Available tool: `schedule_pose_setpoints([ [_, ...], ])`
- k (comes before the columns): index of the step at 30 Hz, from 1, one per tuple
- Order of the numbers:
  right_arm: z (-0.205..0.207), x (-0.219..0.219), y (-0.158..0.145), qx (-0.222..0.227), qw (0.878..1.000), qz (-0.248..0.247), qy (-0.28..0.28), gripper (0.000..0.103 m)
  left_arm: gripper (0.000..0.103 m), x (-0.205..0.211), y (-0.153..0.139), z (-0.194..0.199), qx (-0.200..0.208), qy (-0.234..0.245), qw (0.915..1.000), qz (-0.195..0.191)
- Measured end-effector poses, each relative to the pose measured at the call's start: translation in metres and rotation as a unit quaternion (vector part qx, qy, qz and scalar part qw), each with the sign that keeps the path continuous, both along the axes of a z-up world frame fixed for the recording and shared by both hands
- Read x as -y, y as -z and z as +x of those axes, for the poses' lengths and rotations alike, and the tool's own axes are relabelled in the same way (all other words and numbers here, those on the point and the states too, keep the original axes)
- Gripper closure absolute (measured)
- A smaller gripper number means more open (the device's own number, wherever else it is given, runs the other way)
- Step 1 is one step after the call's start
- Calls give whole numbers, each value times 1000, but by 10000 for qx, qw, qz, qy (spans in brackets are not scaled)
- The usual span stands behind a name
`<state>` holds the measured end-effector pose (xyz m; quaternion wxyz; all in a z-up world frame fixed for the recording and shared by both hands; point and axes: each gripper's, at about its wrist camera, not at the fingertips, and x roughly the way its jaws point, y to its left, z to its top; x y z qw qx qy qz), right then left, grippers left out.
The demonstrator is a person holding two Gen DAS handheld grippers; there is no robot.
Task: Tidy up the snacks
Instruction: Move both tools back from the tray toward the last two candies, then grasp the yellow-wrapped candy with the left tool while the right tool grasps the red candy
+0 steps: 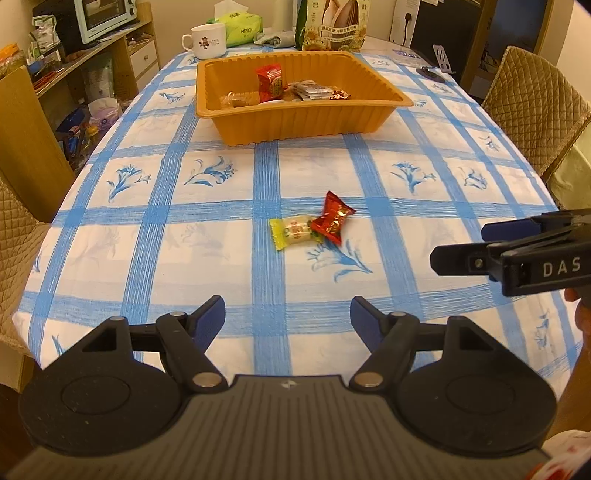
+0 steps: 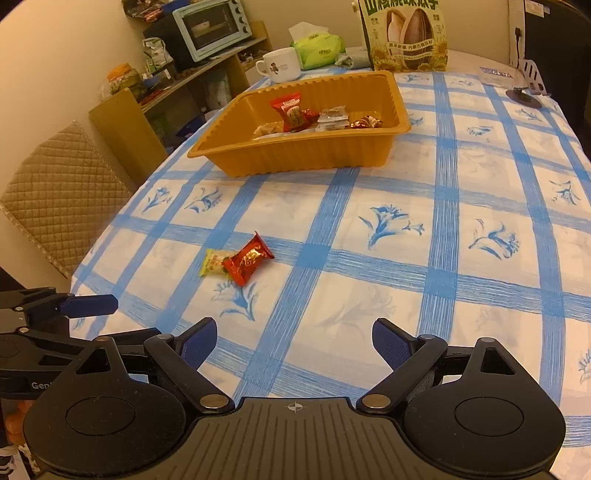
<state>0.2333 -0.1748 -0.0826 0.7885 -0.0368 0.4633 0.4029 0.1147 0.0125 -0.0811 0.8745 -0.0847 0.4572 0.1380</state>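
Note:
A red wrapped candy [image 1: 332,218] [image 2: 248,259] lies on the checked tablecloth, overlapping a yellow-and-white wrapped candy [image 1: 292,230] [image 2: 213,263]. An orange tray [image 1: 295,120] [image 2: 295,155] farther back holds several snacks, among them a red packet [image 1: 269,83] [image 2: 291,110]. My left gripper [image 1: 287,316] is open and empty, short of the two candies. My right gripper [image 2: 294,341] is open and empty, nearer the table's front and right of the candies; it also shows in the left wrist view [image 1: 458,245]. The left gripper's finger [image 2: 88,304] shows at the right wrist view's left edge.
A white mug [image 1: 205,40] [image 2: 279,64], a green tissue pack [image 1: 236,26] [image 2: 319,48] and a sunflower seed bag [image 1: 334,24] [image 2: 406,35] stand behind the tray. Quilted chairs [image 1: 532,107] [image 2: 62,195] flank the table. A shelf with an oven [image 1: 107,16] stands left.

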Motion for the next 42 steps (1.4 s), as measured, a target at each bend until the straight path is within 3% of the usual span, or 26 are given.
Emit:
schedule_pose_setpoints([
  [20, 33, -5, 16, -237, 9961, -198, 826, 12, 34, -32, 33, 64, -196, 916, 9946, 436],
  [31, 46, -3, 19, -298, 9924, -264, 1162, 12, 37, -48, 41, 87, -251, 1019, 9935, 432],
  [37, 50, -6, 20, -296, 9917, -286, 1215, 12, 44, -57, 41, 94, -206, 992, 9941, 395],
  [42, 52, -11, 21, -314, 9917, -312, 1206, 12, 56, -62, 42, 99, -154, 1052, 9938, 334],
])
